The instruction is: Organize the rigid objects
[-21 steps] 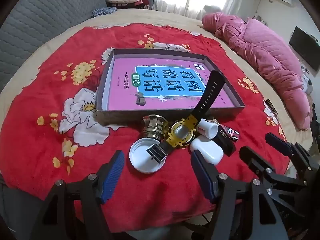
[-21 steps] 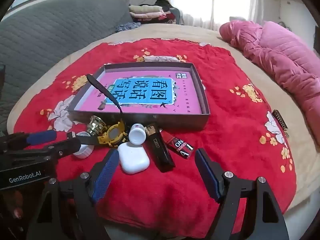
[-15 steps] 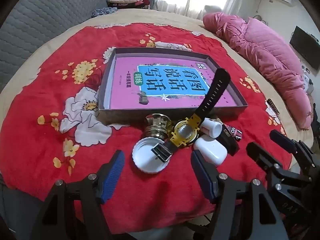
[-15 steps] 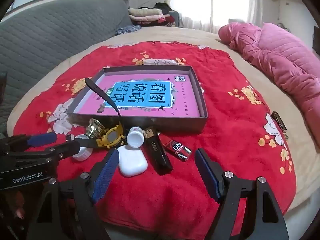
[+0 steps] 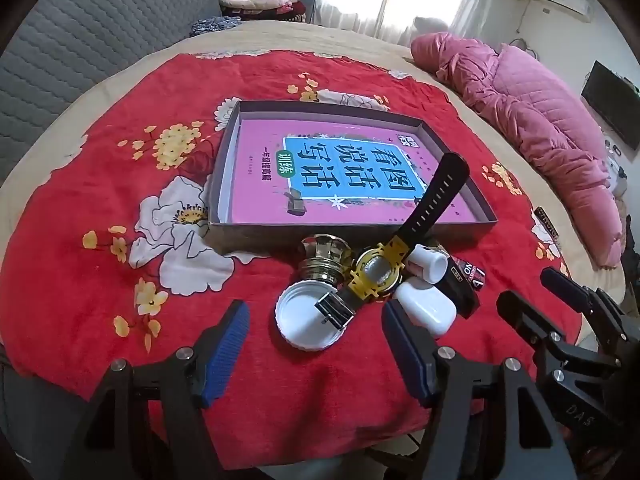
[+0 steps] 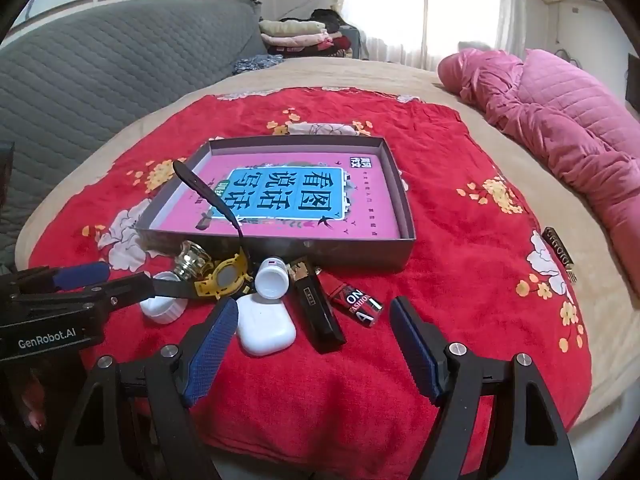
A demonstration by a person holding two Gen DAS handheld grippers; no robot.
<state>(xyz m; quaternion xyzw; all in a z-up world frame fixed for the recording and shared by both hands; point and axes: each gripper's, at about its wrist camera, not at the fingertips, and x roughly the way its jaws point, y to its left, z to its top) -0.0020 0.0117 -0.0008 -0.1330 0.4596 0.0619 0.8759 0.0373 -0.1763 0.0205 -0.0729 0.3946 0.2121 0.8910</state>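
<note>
A shallow grey box point(image 5: 248, 242) point(image 6: 360, 254) with a pink book inside lies on the red floral blanket. In front of it lie a yellow watch with a black strap point(image 5: 376, 272) point(image 6: 226, 278), a white lid point(image 5: 308, 320) point(image 6: 162, 310), a gold glass knob point(image 5: 324, 258) point(image 6: 192, 258), a small white bottle point(image 5: 428, 266) point(image 6: 272, 278), a white earbud case point(image 5: 426, 312) point(image 6: 264, 326), a black lighter point(image 6: 318, 314) and a red-black lighter point(image 6: 358, 300). My left gripper point(image 5: 314, 342) is open just before the lid. My right gripper point(image 6: 312, 338) is open before the case and lighters.
The red blanket point(image 5: 100, 280) covers a beige bed with its front edge just below the grippers. A pink quilt point(image 5: 540, 120) lies at the right. Folded clothes point(image 6: 296, 34) sit at the back. A grey padded headboard point(image 6: 100, 72) stands at the left.
Both grippers have drawn back a little from the cluster and stayed open. The objects have not moved.
</note>
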